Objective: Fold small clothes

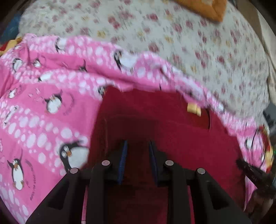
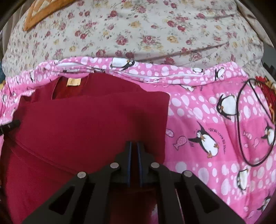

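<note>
One red garment (image 2: 89,120) on penguin blanket (image 2: 207,120)

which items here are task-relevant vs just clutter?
In the job:
- red garment, partly folded, yellow neck label showing
- left gripper, open over it
- right gripper, nearly shut over it

Lying about:
- pink penguin blanket underneath
- floral sheet
- orange cushion
- black cord loop on the blanket

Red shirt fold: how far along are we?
Partly done. The red shirt lies on the pink penguin sheet with one side already folded over the front, its straight edge showing. The right gripper looks shut and the left gripper open, neither clearly gripping. The lower part remains unfolded.
</note>
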The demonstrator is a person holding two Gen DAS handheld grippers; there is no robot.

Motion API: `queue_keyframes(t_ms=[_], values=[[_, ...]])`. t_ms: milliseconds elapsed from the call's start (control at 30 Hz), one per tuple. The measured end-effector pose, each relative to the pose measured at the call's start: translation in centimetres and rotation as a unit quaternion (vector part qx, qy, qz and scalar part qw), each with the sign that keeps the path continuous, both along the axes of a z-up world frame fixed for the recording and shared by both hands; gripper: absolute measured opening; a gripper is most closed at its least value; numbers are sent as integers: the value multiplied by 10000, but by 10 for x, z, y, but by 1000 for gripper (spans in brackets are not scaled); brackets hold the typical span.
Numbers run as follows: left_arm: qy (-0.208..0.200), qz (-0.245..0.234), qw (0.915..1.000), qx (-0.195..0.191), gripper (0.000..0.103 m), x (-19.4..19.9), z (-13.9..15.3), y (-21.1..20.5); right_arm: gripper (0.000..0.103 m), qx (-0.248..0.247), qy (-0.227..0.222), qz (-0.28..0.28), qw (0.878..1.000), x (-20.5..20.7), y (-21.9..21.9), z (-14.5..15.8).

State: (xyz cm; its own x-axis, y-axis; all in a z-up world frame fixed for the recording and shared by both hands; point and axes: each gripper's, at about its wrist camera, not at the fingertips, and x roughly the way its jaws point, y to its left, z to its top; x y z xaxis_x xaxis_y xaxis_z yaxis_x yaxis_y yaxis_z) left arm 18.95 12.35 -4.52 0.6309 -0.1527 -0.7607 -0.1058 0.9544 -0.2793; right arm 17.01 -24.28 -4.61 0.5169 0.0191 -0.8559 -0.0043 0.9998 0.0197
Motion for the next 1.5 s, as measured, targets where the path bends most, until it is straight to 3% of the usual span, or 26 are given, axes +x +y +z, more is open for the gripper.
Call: queue_keyframes(t_ms=[100, 200, 267, 333, 367, 533, 633, 733, 867, 933, 967, 1033, 1267, 1333, 1367, 1433, 1500], values=[[-482, 124, 9986, 159, 16, 10, 10, -1, 5, 18, -619, -147, 9980, 8, 6, 26], [-335, 362, 9979, 415, 25, 27, -2, -2, 5, 192, -776, 26, 9968, 30, 16, 27], [151, 304, 9993, 180, 25, 39, -25, 4, 5, 1, -597, 21, 9982, 52, 19, 6], [186, 270, 9994, -53, 26, 41, -30, 12, 5, -63, -9, -80, 9999, 69, 15, -23], [192, 263, 9994, -72, 26, 41, -30, 13, 5, 130, 28, -84, 9999, 72, 10, -29], [187, 220, 9995, 94, 27, 40, -29, 9, 7, 106, 90, 9, 9999, 73, 11, -23], [121, 292, 9995, -60, 27, 35, -24, 16, 9, 180, -114, -52, 9998, 66, 11, -11], [-148, 438, 9988, 177, 25, 22, -6, 12, 9, 337, -381, -105, 9986, 53, 17, 10], [-613, -89, 9971, 433, 25, 11, 12, -18, 9, 392, -682, 491, 9957, 33, 59, 34], [-407, -455, 9958, 676, 26, 15, 2, -38, 17, 196, -711, 831, 9938, 27, 81, 31], [-150, -576, 9947, 842, 26, 18, -9, -46, 24, 87, -590, 950, 9937, 27, 89, 23], [172, -683, 9915, 1091, 28, 25, -24, -57, 26, -53, -178, 968, 9951, 32, 95, -4], [55, -689, 9953, 683, 30, 18, -17, -44, 27, -1, -524, 662, 9964, 14, 82, 13], [63, -702, 9950, 706, 30, 9, -13, -39, 28, 104, -623, 560, 9964, 0, 73, 20], [74, -746, 9945, 737, 30, 1, -13, -38, 35, 112, -553, 493, 9972, -5, 67, 21], [119, -886, 9921, 876, 30, -16, -7, -36, 41, 40, -150, 497, 9986, -13, 59, 8], [-25, -986, 9902, 992, 29, -36, 7, -28, 40, 222, -271, 348, 9988, -36, 43, 21]])
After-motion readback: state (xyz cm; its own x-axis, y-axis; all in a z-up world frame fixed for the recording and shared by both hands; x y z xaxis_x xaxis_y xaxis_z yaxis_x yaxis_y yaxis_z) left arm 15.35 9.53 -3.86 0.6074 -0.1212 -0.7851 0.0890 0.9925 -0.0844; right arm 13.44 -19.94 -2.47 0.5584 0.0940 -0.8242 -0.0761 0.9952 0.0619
